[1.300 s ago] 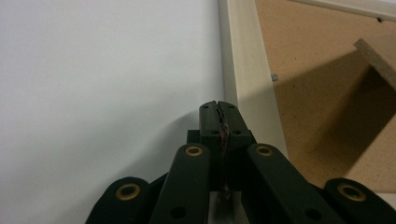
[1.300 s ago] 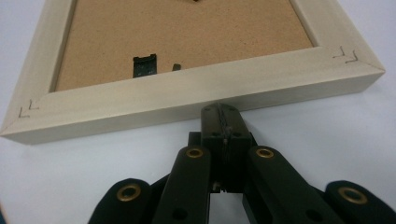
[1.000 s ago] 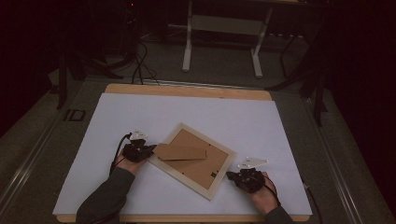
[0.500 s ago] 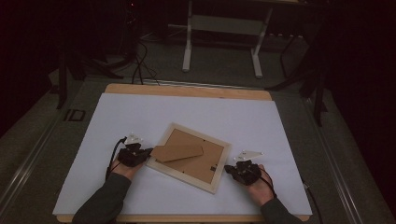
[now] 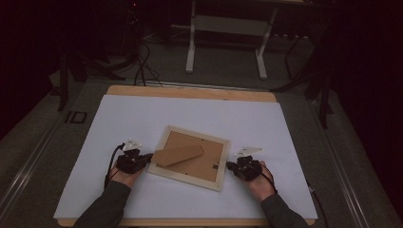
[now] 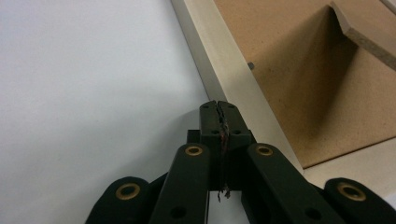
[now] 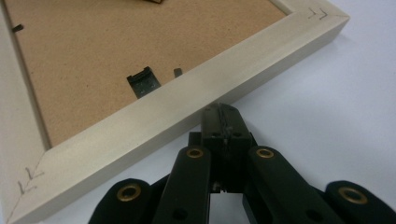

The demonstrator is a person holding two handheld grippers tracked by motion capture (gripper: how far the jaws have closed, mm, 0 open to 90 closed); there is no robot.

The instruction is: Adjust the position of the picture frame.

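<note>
Wooden frame [image 5: 190, 157] face-down — holds brown backing board [image 5: 195, 164].

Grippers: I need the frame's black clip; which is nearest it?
The right gripper: black clip just past its jaws; the left gripper faces the stand.

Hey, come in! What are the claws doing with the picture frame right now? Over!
Left gripper shut, tip at frame left edge. Right gripper shut, tip at right edge. Frame face down, stand up. Nothing blocking.

Face-down pale wooden picture frame [image 5: 189, 157]
</note>
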